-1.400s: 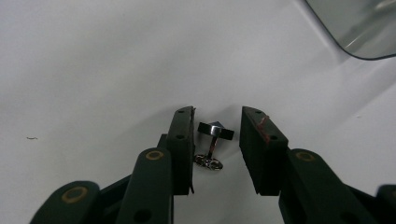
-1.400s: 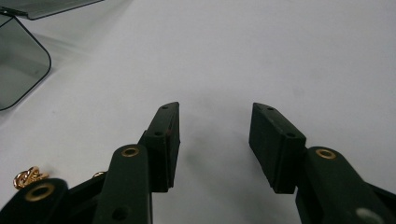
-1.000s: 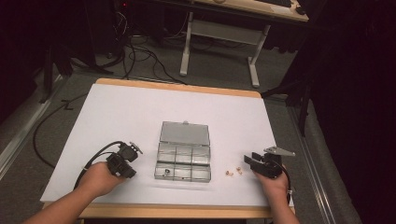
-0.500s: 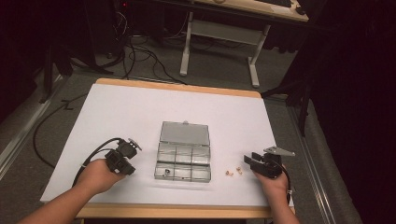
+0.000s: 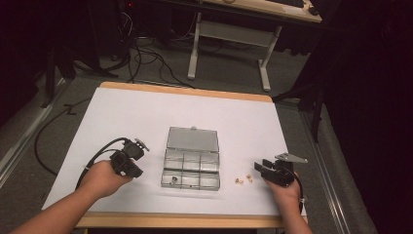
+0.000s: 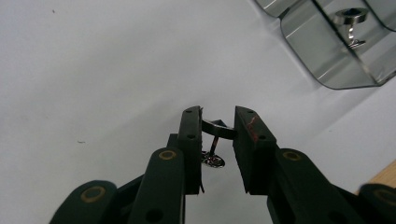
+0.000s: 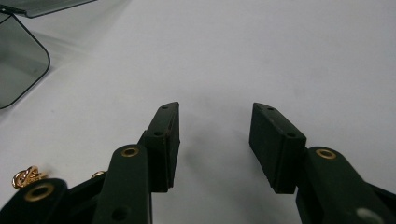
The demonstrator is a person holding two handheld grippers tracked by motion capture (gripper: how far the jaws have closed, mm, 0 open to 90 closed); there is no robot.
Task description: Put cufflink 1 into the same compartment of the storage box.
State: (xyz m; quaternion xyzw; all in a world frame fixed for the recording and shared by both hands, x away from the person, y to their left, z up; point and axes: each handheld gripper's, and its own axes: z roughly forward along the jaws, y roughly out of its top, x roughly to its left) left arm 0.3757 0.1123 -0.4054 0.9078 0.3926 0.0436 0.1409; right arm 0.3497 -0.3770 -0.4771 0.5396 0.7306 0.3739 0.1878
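Observation:
A clear plastic compartment box (image 5: 191,168) lies mid-table with its lid (image 5: 192,139) folded back. One near-left compartment holds a small silver stud (image 5: 171,183), also seen through the box wall as a silver stud (image 6: 350,21). My left gripper (image 5: 130,165) hovers left of the box, shut on another silver stud (image 6: 215,133); its bar is pinched between the pads and its round head hangs below, above the white surface. My right gripper (image 5: 260,168) rests right of the box, open, with bare table between its jaws (image 7: 212,135). Two small gold pieces (image 5: 243,179) lie between it and the box.
A white sheet (image 5: 146,117) covers the table, whose wooden edge (image 5: 185,220) runs along the front. A gold piece (image 7: 28,177) lies beside the right gripper's left jaw. Cables trail from both grippers. Beyond the table are a dark floor and another table's legs (image 5: 195,44).
My left hand has lifted a little off the table with the silver stud in its jaws. The right hand has stayed put.

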